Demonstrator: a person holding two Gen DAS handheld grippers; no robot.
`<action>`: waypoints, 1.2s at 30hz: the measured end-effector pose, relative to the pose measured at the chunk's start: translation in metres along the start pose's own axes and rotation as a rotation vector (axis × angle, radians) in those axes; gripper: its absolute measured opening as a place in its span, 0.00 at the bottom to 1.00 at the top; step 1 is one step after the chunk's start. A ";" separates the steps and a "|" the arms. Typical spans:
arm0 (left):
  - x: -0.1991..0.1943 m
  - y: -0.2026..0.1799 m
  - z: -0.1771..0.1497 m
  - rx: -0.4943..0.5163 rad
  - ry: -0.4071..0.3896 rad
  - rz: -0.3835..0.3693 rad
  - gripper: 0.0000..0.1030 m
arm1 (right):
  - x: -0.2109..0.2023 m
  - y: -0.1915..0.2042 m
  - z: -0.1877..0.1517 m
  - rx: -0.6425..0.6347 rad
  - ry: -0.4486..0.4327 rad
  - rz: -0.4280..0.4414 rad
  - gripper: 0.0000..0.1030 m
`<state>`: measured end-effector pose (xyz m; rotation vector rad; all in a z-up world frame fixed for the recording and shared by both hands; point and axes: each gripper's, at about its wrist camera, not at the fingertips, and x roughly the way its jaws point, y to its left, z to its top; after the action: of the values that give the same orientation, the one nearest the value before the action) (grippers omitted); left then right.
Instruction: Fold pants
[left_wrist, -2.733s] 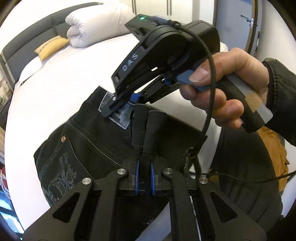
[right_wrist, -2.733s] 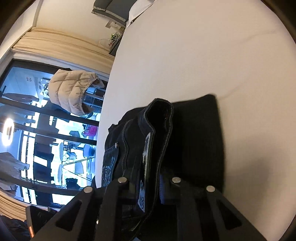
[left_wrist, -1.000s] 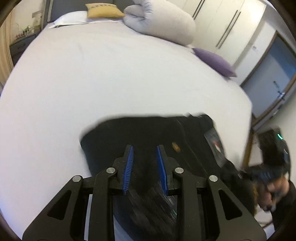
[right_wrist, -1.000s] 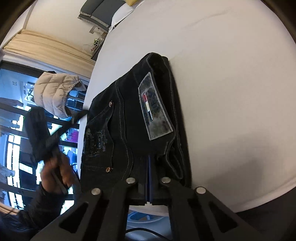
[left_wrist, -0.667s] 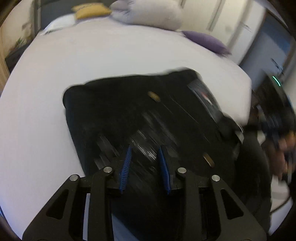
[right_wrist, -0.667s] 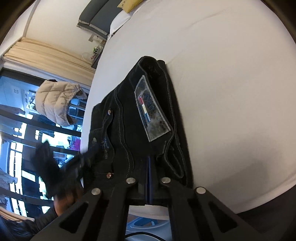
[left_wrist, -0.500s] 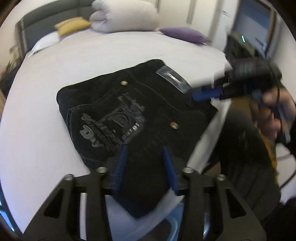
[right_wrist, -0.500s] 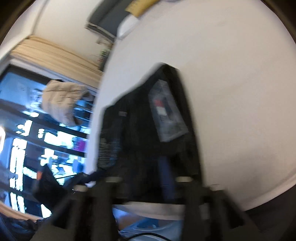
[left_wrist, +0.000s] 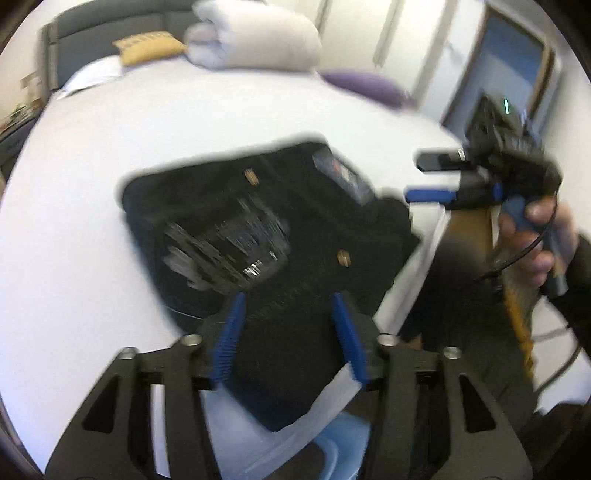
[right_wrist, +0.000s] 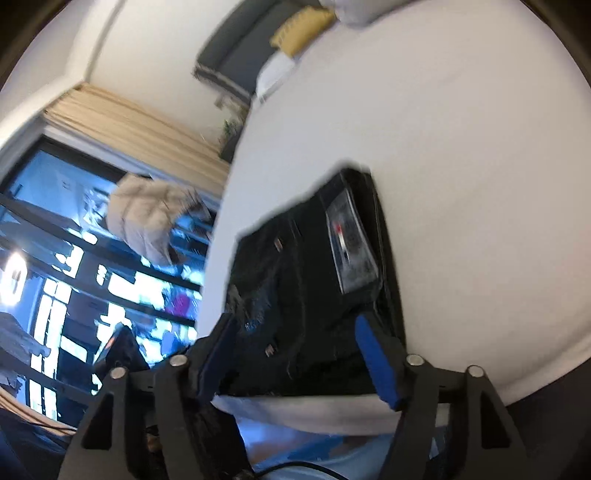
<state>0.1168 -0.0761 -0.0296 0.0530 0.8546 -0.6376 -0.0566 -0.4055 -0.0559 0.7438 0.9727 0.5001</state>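
The black pants (left_wrist: 266, 236) lie folded in a flat square near the bed's front edge, back pocket print and label patch (right_wrist: 351, 243) facing up. My left gripper (left_wrist: 290, 325) hovers over their near corner; its jaws are opening, with dark cloth showing between the blue pads but untouched. My right gripper (right_wrist: 297, 350) stands just off the pants (right_wrist: 306, 295) at the waistband side, jaws also opening and pads clear of the fabric. In the left wrist view the right gripper (left_wrist: 430, 177) appears at the right in a person's hand, fingers apart.
White bed sheet (left_wrist: 92, 184) spreads around the pants. A rolled white duvet (left_wrist: 255, 37), a yellow pillow (left_wrist: 147, 46) and a purple cushion (left_wrist: 369, 86) lie at the far end. A beige jacket (right_wrist: 151, 218) hangs by the window. The bed edge (right_wrist: 314, 410) is right below the grippers.
Both grippers have let go of the pants and spread their jaws. The pants now lie flat and folded. The left gripper swung across them; the right one lifted back from the waistband.
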 end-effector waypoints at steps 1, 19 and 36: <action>-0.011 0.007 0.002 -0.025 -0.032 0.005 0.84 | -0.006 -0.002 0.005 0.005 -0.015 0.004 0.71; 0.050 0.107 0.004 -0.596 0.143 -0.261 0.90 | 0.067 -0.065 0.062 0.122 0.224 -0.004 0.71; 0.054 0.103 0.014 -0.637 0.178 -0.269 0.18 | 0.097 -0.020 0.054 -0.040 0.267 -0.166 0.21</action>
<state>0.2090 -0.0236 -0.0797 -0.5968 1.2177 -0.5903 0.0386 -0.3710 -0.1049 0.5628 1.2587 0.4790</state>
